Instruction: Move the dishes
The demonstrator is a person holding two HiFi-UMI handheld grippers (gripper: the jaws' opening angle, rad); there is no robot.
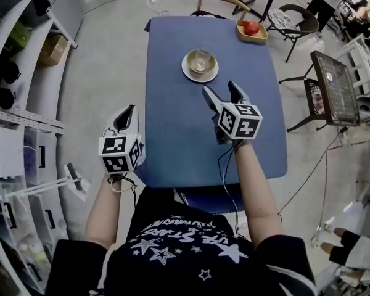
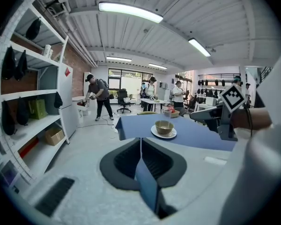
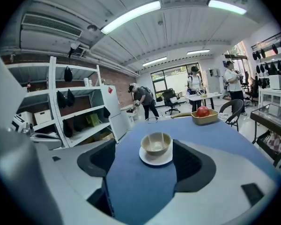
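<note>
Dark star-printed shirt (image 1: pixel 172 245) fills the bottom of the head view, with both forearms reaching forward from it. At the left, the left gripper (image 1: pixel 127 117) hangs just off the left edge of the blue worktop (image 1: pixel 172 128). Its jaws are pressed together on nothing, so it can lend no help until they part.

Further in, toward the far half of the worktop, a bowl (image 1: pixel 201 59) sits on a white plate (image 1: pixel 187 70), and neither is touched by anything. The right gripper (image 1: pixel 222 90) is over the worktop, near them but short of them. Its jaws stand wide apart and empty, and in the right gripper view the bowl lines up in the gap between them.

The main risk, as I judge it, is that the bowl merely rests on the plate. A pinch on the plate's rim alone, followed by any tilt, could send the bowl sliding off. That rim also lies low against the worktop, so a jaw may skid over it and push the pair away instead of gripping. To the right, a wooden tray (image 1: pixel 240 34) holding a red fruit (image 1: pixel 251 27) stands near the far edge. A push in that direction could knock it.
</note>
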